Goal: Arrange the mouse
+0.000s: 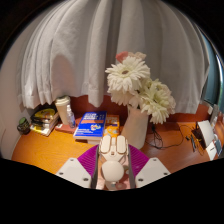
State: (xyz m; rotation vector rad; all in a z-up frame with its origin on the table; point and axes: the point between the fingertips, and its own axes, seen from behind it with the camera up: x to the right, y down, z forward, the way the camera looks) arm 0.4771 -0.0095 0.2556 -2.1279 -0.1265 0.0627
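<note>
A white computer mouse [113,158] sits between my gripper's fingers, its front end pointing away from me. My gripper [113,165] is shut on the mouse: the purple pads [87,158] press on both of its sides. The mouse is held above the orange-brown desk [55,150], just in front of a white vase [135,127] with large white daisy-like flowers [140,85].
A blue book [91,123] lies on the desk beyond the fingers. A white cup [65,110] and a stack of small items [42,120] stand at the left. Cables and a white device [208,135] are at the right. White curtains [90,50] hang behind.
</note>
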